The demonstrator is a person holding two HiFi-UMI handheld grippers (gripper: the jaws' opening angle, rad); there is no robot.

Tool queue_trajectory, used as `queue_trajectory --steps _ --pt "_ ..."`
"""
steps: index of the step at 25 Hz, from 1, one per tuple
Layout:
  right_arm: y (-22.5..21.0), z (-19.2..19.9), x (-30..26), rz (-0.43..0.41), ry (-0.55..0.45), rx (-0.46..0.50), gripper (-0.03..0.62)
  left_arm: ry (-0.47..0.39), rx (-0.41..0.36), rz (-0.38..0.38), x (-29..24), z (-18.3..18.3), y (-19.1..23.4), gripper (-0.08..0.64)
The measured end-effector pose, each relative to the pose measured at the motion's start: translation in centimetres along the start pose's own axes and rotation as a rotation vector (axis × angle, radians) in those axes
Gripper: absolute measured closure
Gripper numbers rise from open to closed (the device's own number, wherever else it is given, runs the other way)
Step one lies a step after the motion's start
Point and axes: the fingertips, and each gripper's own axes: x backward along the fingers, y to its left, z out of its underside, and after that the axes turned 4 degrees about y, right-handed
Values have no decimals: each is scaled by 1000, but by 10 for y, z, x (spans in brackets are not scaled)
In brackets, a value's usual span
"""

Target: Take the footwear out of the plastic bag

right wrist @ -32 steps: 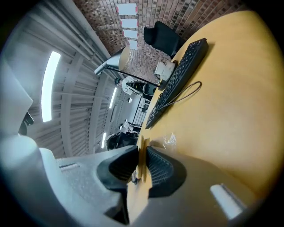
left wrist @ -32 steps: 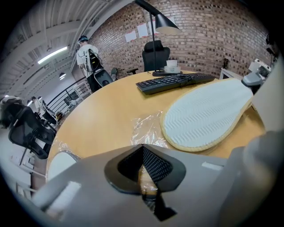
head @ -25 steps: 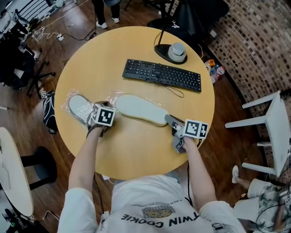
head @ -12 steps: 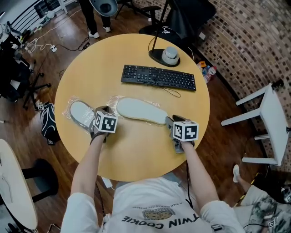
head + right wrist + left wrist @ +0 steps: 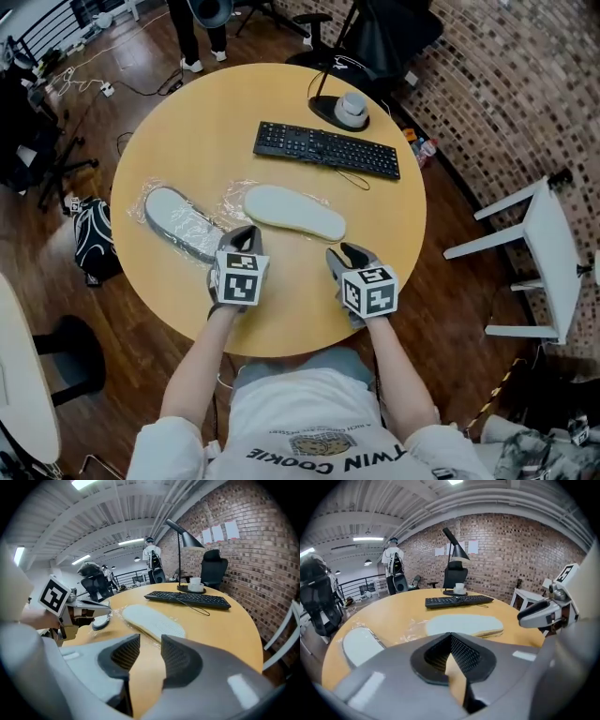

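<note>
Hovering over the near rim of the round wooden table (image 5: 187, 131), both claws aim away from the person toward the footwear. Left gripper (image 5: 246, 236): jaw tips together, nothing in them. Right gripper (image 5: 341, 254): jaws apart, just been opening, nothing between them. Bare wood separates the two.

A wide bare strip runs between the shoes and the keyboard (image 5: 326, 150), with the lamp base (image 5: 349, 111) at the far rim.

Left shoe (image 5: 181, 221) lies in the clear plastic bag (image 5: 142, 201) near the left rim, long axis far-left to near-right. Middle shoe (image 5: 292, 211) lies roughly parallel and apart from it, with crinkled plastic round its left end. Toe and heel cannot be told apart.

Wood floor all round, brick wall at right, white chair (image 5: 553, 244) well clear of the table.
</note>
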Motion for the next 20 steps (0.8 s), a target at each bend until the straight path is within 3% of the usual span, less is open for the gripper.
queue_trajectory --steps 8,20 --pt "24 43 27 -127 -37 92 459 -32 52 40 28 38 -118 554" --pt "13 142 171 -317 -93 210 491 -14 122 -71 108 87 -314 554"
